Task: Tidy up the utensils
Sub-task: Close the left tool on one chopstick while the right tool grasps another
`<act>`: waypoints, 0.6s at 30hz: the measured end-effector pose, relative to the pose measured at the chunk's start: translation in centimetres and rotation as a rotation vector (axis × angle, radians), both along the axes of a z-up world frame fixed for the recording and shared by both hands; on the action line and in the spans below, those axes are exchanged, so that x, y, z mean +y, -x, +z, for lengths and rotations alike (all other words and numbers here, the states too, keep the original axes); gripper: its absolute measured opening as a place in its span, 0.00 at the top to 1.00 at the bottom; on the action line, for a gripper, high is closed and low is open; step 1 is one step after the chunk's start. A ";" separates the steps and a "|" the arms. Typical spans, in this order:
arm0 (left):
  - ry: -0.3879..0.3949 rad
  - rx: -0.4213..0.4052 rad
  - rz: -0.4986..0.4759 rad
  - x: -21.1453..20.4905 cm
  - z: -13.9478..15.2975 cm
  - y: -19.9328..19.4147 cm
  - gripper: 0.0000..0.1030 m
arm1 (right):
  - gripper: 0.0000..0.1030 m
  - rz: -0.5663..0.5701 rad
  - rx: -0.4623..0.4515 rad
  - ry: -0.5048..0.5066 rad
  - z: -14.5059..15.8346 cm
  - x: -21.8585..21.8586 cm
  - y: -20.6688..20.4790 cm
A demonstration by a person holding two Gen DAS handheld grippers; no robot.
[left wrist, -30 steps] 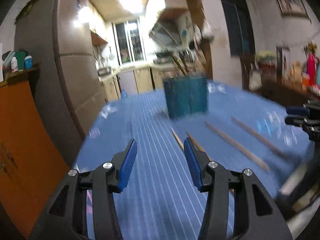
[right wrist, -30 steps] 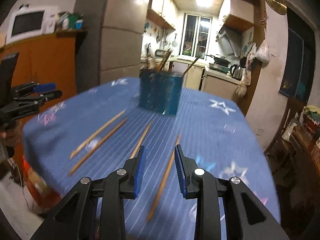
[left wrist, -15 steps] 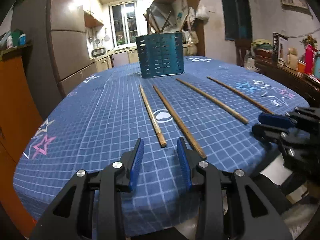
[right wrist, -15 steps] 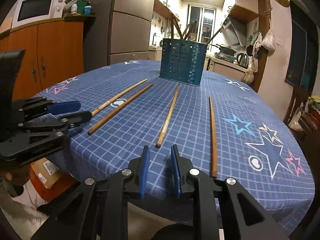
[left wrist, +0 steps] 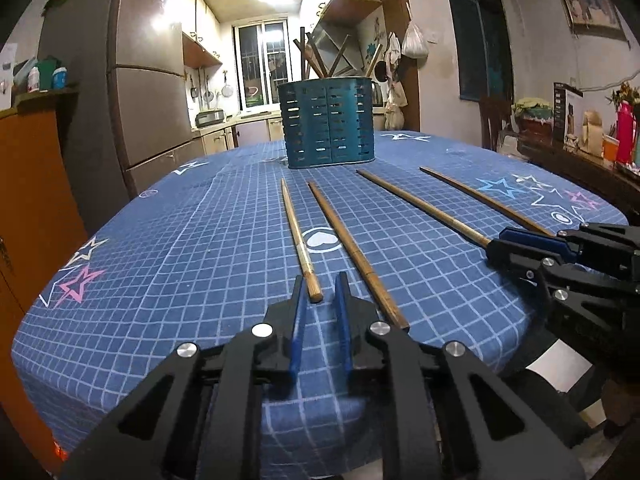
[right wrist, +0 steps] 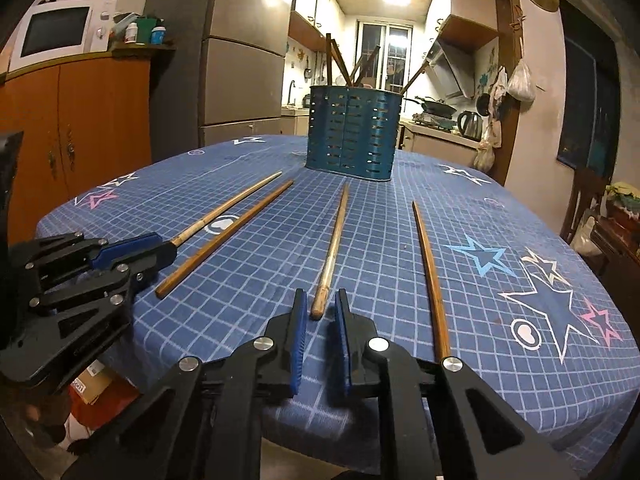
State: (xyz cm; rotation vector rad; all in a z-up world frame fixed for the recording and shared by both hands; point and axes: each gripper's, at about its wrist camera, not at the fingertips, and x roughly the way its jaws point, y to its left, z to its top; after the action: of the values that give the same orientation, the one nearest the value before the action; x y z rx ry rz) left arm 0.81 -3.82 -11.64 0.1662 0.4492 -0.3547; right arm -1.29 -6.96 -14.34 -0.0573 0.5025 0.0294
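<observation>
Four chopsticks flat, two lined up for pickup

Left gripper [left wrist: 319,280]: jaws closing, not yet pressing, around the near end of the leftmost pale wooden chopstick [left wrist: 294,232]. Long axis straight ahead toward the teal perforated metal holder [left wrist: 328,124] far across the blue checked surface [left wrist: 180,240]. Second brown chopstick [left wrist: 352,244] just beside, untended. Right gripper [right wrist: 320,294]: jaws closing likewise around the third wooden chopstick [right wrist: 332,248], same heading. Fourth dark chopstick [right wrist: 428,276] apart, rightward.

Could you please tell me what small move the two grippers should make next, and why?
Probably finish closing both before lifting. The left gripper has the near end of the leftmost chopstick between its closing jaws, and the right gripper likewise has the third chopstick from the left between its own. Neither seems to press on its chopstick yet.
</observation>
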 end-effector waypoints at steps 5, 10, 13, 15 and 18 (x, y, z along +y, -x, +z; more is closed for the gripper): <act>0.039 -0.005 0.006 0.2 -0.1 0.2 0.90 | 0.92 -0.006 -0.010 0.009 -0.1 0.3 -0.1; 0.078 -0.020 0.009 0.8 -0.6 0.5 0.95 | 0.92 -0.019 -0.012 -0.028 -0.1 0.0 -0.2; 0.070 -0.035 0.009 0.7 -0.7 0.7 0.95 | 0.93 -0.029 -0.012 -0.042 -0.1 -0.2 0.0; 0.064 -0.034 0.005 0.8 -0.6 0.7 0.95 | 0.93 -0.042 -0.010 -0.061 0.1 -0.7 0.3; 0.056 -0.032 0.015 1.2 -0.4 0.9 0.95 | 0.93 -0.054 -0.022 -0.079 0.6 -1.1 0.9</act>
State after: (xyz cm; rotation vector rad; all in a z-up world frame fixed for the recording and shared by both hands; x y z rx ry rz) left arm -0.05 -2.63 -12.08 0.1138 0.4086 -0.3486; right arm -2.22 -8.05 -13.77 0.0328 0.4802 -0.0040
